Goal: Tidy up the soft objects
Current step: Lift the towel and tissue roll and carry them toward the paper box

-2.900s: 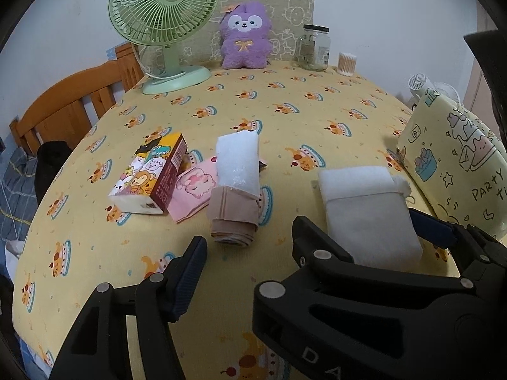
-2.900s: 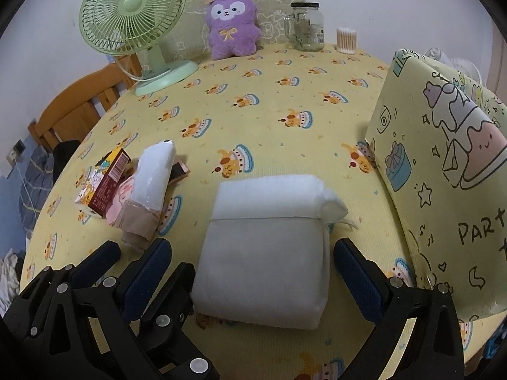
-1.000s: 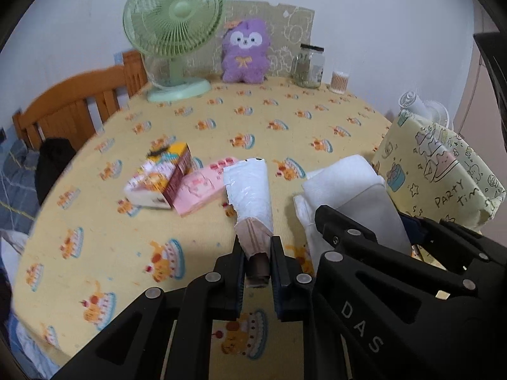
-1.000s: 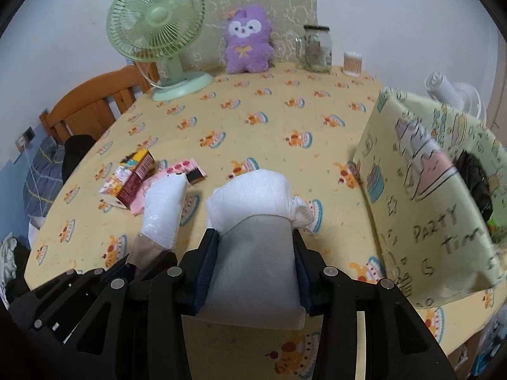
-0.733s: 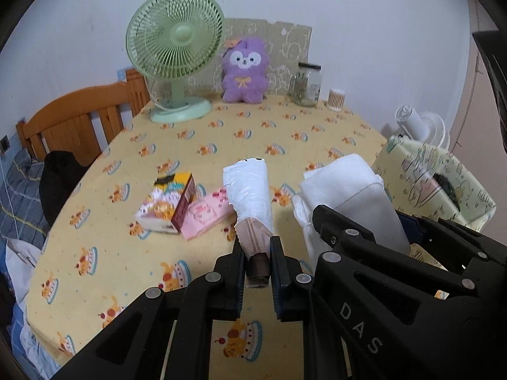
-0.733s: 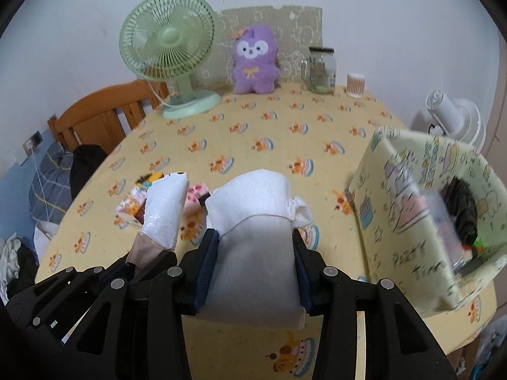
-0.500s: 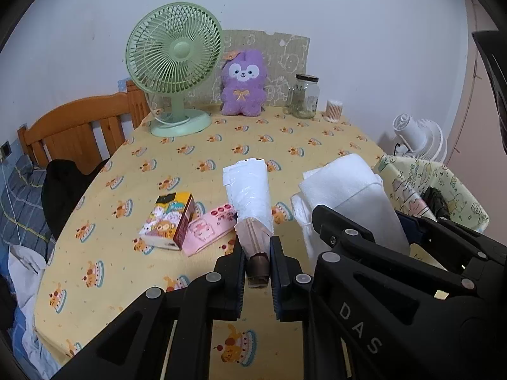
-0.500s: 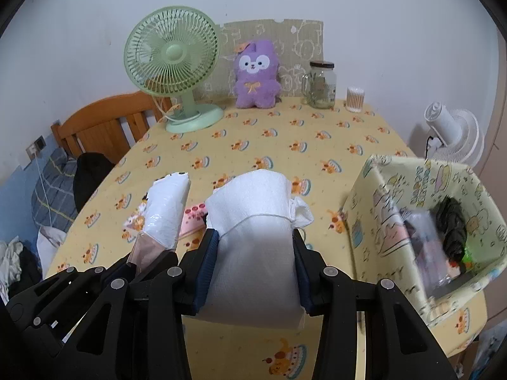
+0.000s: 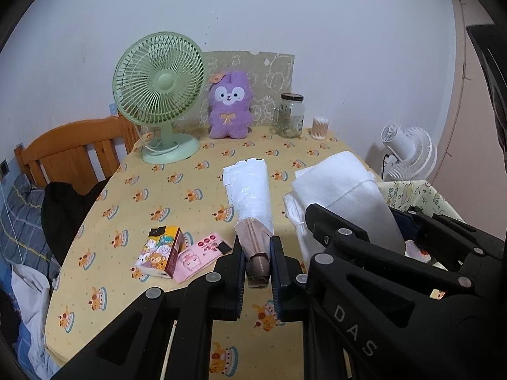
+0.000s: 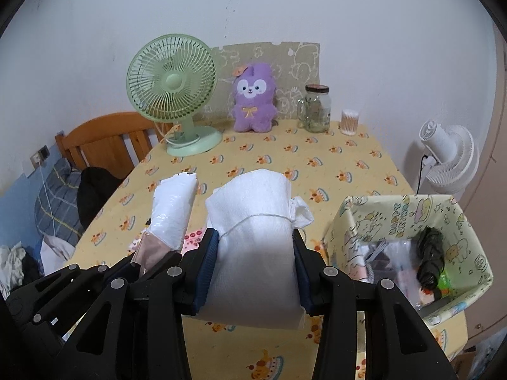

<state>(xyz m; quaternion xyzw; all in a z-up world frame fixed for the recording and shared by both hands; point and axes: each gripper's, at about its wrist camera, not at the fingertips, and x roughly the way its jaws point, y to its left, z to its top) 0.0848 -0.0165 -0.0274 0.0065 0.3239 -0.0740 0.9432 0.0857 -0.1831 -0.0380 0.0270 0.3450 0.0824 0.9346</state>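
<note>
Left wrist view: our left gripper (image 9: 257,266) is clamped narrow on the tan end of a plastic-wrapped roll (image 9: 250,196), held clear above the table (image 9: 164,190). Left on the cloth: cartoon carton (image 9: 160,251), pink packet (image 9: 198,256).

Right wrist view: our right gripper (image 10: 255,264) is closed part-way on a folded white towel (image 10: 253,221), squeezing its sides, also off the table. The printed storage box (image 10: 408,212) stands open just to the right, already holding dark items.

Handling note: we judge both bundles should clear the box rim before lowering; release one at a time, since the soft towel may sag and catch the wall.
</note>
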